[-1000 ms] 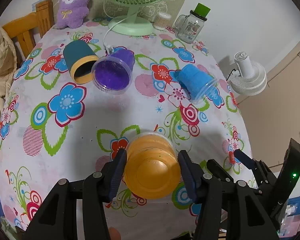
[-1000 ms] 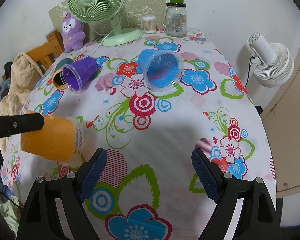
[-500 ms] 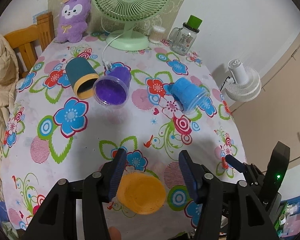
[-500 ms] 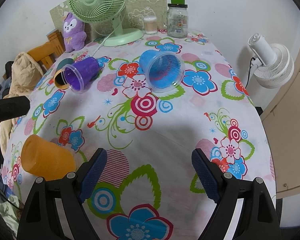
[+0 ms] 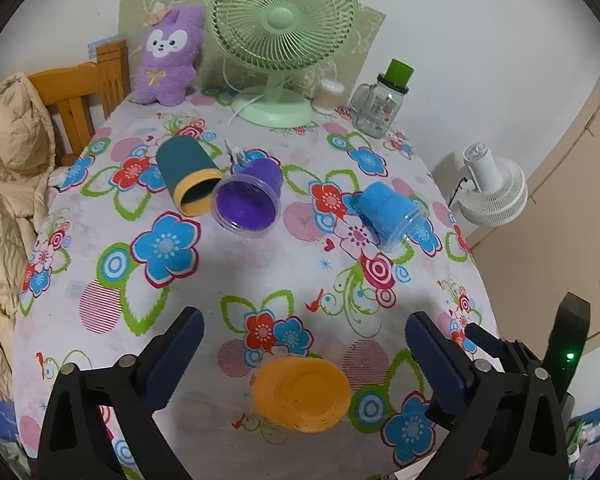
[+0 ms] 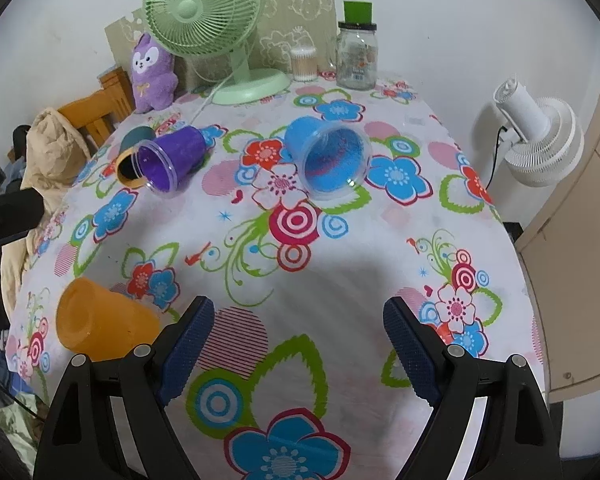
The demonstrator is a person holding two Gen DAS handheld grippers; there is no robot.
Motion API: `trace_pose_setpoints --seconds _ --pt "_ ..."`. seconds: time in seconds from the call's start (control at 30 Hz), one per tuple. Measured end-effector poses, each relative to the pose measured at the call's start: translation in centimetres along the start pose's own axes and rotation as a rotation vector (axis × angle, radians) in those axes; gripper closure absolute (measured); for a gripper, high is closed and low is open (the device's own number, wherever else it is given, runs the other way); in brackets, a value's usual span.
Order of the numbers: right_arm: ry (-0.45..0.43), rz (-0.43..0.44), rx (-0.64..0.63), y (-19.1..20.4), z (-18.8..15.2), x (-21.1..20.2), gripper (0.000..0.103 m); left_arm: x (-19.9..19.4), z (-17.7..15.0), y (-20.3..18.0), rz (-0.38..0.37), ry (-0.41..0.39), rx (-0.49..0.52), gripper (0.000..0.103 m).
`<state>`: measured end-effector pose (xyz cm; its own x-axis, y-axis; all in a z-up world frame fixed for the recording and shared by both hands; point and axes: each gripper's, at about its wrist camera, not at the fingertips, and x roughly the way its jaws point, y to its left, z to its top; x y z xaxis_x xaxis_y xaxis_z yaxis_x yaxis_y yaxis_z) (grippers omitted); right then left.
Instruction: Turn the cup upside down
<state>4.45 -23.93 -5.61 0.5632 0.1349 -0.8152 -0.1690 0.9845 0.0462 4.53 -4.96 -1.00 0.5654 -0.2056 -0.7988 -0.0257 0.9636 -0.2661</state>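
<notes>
I am holding my left gripper (image 5: 302, 344) with its fingers spread wide above the near edge of the bench (image 5: 236, 272), and the orange cup (image 5: 300, 394) is standing upside down, base up, between and below them, touching neither. My right gripper (image 6: 298, 338) is hovering over the near right part of the bench with its fingers also spread and gripping nothing, the orange cup (image 6: 100, 326) sitting just to its left. Farther off, a purple cup (image 5: 250, 196), a blue cup (image 5: 388, 212) and a teal cup (image 5: 188, 174) are lying on their sides.
</notes>
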Motion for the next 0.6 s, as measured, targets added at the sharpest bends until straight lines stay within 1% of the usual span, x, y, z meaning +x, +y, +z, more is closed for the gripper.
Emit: trace_pose_setpoints --seconds 0.07,0.1,0.17,0.4,0.53,0.6 --pt "-0.01 0.003 -0.003 0.2 0.1 -0.4 0.014 -0.2 -0.2 0.2 0.013 -0.014 0.001 0.0" --pt "-0.015 0.002 -0.005 0.3 0.2 -0.5 0.011 -0.3 -0.3 0.3 0.018 -0.017 0.002 0.0" --pt "-0.027 0.001 -0.009 0.5 0.3 -0.8 0.009 -0.3 -0.4 0.6 0.025 -0.02 -0.001 0.0" --pt "-0.069 0.007 -0.033 1.6 0.8 -2.3 0.008 -0.7 -0.9 1.7 0.042 -0.042 -0.015 0.0" --pt "-0.103 -0.001 -0.052 2.3 1.1 -3.3 0.008 -1.5 -1.2 2.0 0.047 -0.08 -0.01 0.0" --pt "-0.121 -0.004 -0.057 2.7 1.3 -3.9 0.008 -1.7 -1.2 2.1 0.061 -0.098 -0.01 0.0"
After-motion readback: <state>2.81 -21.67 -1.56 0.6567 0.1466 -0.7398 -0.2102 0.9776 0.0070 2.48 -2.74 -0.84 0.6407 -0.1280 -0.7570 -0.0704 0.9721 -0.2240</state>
